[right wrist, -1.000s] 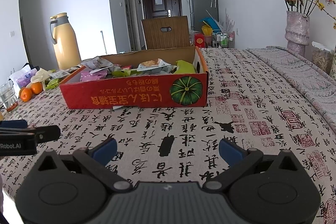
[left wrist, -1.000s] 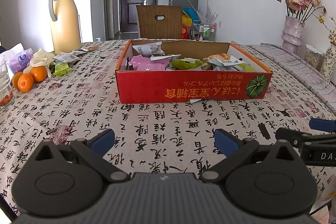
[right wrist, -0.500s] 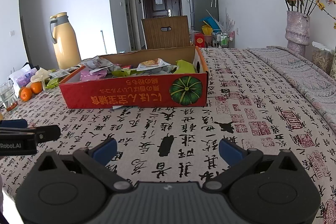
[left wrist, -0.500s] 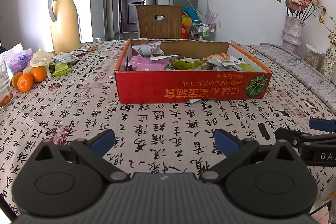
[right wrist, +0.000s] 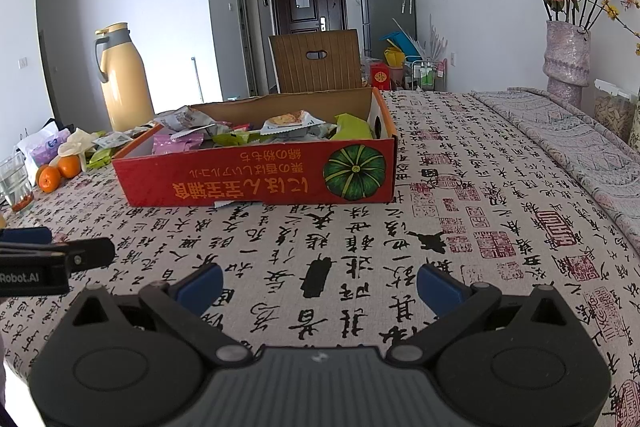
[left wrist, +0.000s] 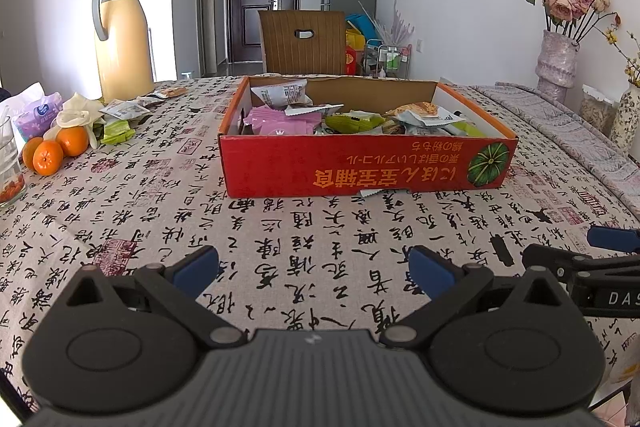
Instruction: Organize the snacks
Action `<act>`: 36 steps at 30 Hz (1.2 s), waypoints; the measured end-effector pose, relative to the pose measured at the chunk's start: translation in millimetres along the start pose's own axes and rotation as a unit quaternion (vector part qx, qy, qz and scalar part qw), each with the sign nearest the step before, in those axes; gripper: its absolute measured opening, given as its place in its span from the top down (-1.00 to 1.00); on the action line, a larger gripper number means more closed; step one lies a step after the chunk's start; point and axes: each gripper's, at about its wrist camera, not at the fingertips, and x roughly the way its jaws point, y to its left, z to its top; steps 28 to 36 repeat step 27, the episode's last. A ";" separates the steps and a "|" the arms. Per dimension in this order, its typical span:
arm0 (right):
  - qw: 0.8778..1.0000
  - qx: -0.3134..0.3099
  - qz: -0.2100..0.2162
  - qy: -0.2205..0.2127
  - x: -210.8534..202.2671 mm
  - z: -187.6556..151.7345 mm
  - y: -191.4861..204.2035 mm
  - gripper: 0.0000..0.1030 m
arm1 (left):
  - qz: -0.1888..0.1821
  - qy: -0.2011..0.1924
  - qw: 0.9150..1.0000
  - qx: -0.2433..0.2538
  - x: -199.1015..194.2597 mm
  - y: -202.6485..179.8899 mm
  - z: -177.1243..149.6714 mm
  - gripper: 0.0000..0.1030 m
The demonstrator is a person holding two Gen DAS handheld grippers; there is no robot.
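Note:
A red cardboard box point(left wrist: 368, 167) point(right wrist: 256, 183) full of snack packets stands in the middle of the table. More loose snack packets point(left wrist: 120, 115) lie at the far left near the flask. My left gripper point(left wrist: 314, 273) is open and empty, low over the cloth in front of the box. My right gripper point(right wrist: 320, 285) is open and empty, in front of the box's right end. Each gripper shows at the edge of the other's view.
A tan thermos flask point(left wrist: 122, 35) stands far left, with oranges point(left wrist: 56, 149), a tissue pack point(left wrist: 38, 115) and a glass point(left wrist: 8, 167) beside it. A vase of roses point(right wrist: 568, 59) and a jar point(right wrist: 614, 111) stand far right. A chair point(left wrist: 302, 41) is behind the table.

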 end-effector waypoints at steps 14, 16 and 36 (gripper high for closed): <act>1.000 0.000 0.000 0.001 0.3 -0.9 -0.9 -1.00 | 0.000 0.000 1.000 0.000 0.1 0.2 -0.1 -1.00; 1.000 0.000 0.000 0.001 0.4 -0.5 -0.3 -1.00 | 0.000 0.000 1.000 0.000 0.3 0.2 -0.2 -1.00; 1.000 -0.001 0.000 0.003 2.3 -3.1 -1.0 -1.00 | -0.011 -0.001 1.000 0.002 1.8 -1.6 -1.1 -1.00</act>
